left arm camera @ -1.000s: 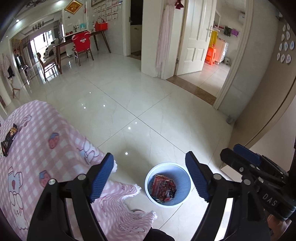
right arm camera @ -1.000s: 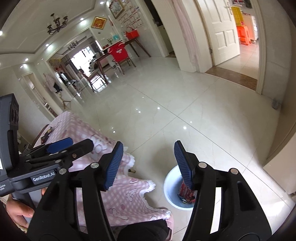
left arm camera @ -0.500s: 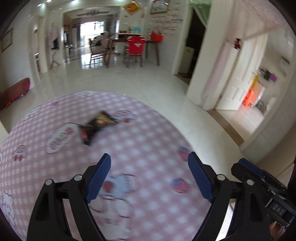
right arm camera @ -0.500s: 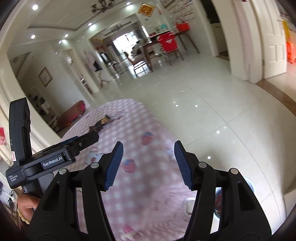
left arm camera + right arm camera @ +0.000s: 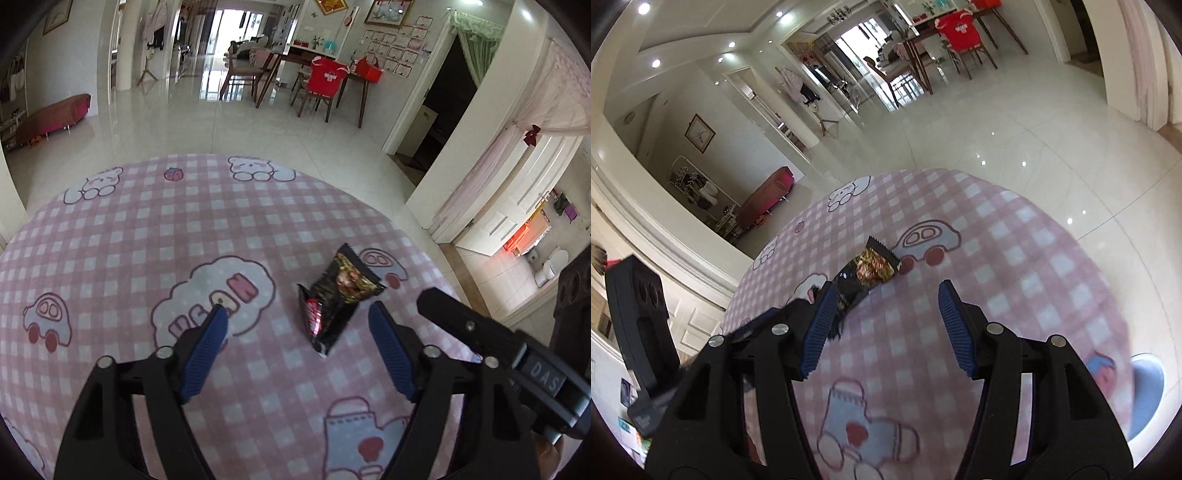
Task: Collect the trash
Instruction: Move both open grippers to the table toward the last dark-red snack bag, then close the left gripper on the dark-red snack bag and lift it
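Observation:
A black snack wrapper lies crumpled on the round table under a pink checked cloth. My left gripper hovers just over it; its jaws are closing, the wrapper sits toward the right blue finger, and neither pad presses on it. In the right wrist view the same wrapper lies ahead and left of my right gripper, which stands open and empty above the cloth. The right gripper's body shows at the left view's right edge.
A blue waste bin stands on the floor past the table's right edge. Glossy white tiles surround the table. A dining table with a red-covered chair stands far back, and a red-brown bench at the far left.
Both views swung from the blue bin on the floor to the tabletop. The wrapper, far off half a second ago, now lies between the left fingers, which have narrowed a little.

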Motion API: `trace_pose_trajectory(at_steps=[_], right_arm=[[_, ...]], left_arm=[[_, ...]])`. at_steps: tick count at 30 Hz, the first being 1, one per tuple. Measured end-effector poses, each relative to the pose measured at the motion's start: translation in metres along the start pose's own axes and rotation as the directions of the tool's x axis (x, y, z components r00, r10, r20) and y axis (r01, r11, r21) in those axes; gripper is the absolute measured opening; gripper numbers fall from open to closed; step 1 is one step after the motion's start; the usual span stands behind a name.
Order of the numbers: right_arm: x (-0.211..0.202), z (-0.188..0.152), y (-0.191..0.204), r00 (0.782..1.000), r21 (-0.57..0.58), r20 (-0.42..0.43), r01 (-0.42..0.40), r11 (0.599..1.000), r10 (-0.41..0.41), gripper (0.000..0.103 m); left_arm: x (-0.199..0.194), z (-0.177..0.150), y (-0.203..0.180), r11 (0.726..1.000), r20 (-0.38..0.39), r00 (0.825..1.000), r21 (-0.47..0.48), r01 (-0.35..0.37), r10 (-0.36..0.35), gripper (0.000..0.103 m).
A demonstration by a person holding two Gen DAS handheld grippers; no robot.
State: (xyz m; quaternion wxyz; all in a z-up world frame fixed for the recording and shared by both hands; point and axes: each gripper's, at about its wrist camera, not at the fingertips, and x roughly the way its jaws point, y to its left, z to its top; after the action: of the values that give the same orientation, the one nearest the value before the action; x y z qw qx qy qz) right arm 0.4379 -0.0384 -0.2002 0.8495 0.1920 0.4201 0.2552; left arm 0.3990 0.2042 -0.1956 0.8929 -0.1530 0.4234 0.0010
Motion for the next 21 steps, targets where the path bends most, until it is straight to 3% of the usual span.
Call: trace_pose_trajectory(at_steps=[6,9,12,16,21], right_arm=[[0.028,0.011,-0.002,1.000,0.020,-0.030,-0.005,1.000,0.005,0.051],[0.035,0.014,-0.002,0.999,0.020,-0.045,-0.019,1.000,0.020,0.036],[0.040,0.017,0.000,0.998,0.014,-0.048,-0.026,1.000,0.027,0.030],[0.048,0.017,0.001,0.998,0.017,-0.059,-0.037,0.999,0.038,0.010],[0.044,0.008,-0.003,0.997,0.011,-0.050,-0.057,0.998,0.058,0.002]], left_arm=[[0.020,0.002,0.005,1.000,-0.024,0.999,-0.010,0.023,-0.024,0.065],[0.027,0.005,0.000,1.000,-0.019,1.000,0.020,0.014,-0.014,0.055],[0.031,0.008,-0.004,0.999,-0.020,1.000,0.037,0.015,-0.015,0.046],[0.037,0.006,-0.013,0.996,-0.036,0.999,0.078,0.031,-0.029,0.022],[0.037,0.005,-0.022,0.993,-0.029,1.000,0.114,0.011,-0.008,0.018]])
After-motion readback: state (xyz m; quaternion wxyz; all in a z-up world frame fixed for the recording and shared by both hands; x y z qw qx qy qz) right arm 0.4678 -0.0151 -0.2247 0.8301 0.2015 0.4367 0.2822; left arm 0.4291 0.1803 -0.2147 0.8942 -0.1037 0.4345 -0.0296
